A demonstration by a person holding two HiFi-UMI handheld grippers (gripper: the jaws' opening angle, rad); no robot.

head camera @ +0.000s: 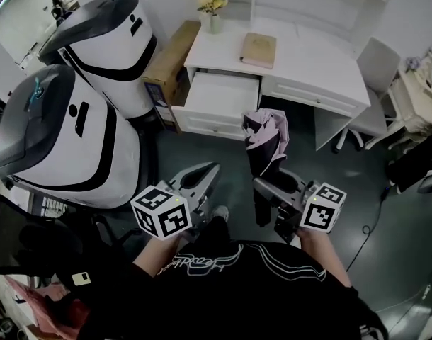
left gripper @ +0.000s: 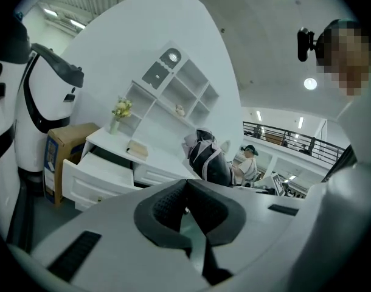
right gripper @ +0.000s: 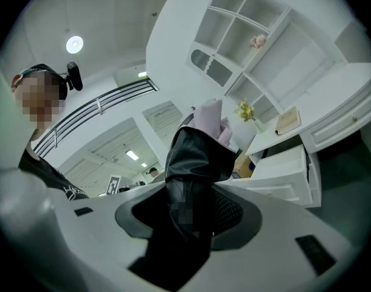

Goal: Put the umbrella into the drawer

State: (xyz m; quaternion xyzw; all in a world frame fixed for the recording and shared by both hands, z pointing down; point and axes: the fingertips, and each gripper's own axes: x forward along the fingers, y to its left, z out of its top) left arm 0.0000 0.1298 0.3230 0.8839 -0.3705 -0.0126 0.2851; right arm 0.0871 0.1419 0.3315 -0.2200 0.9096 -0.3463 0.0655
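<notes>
A folded black and pink umbrella (head camera: 265, 142) stands upright in my right gripper (head camera: 263, 184), which is shut on its lower part; in the right gripper view the umbrella (right gripper: 194, 163) fills the space between the pads of that gripper (right gripper: 188, 215). The white desk's drawer (head camera: 219, 94) is pulled open ahead and looks empty; it also shows as the drawer (left gripper: 106, 172) at left and the drawer (right gripper: 289, 166) at right. My left gripper (head camera: 213, 168) is level beside the right one, with its tips touching and nothing between them (left gripper: 187, 184). The umbrella (left gripper: 208, 157) shows to its right.
Two large white and black machines (head camera: 95, 41) (head camera: 60, 137) stand at left. A cardboard box (head camera: 170, 62) leans by the desk (head camera: 308, 69). On the desk lie a book (head camera: 258, 49) and a flower vase (head camera: 212, 9). A white chair (head camera: 372, 83) is at right.
</notes>
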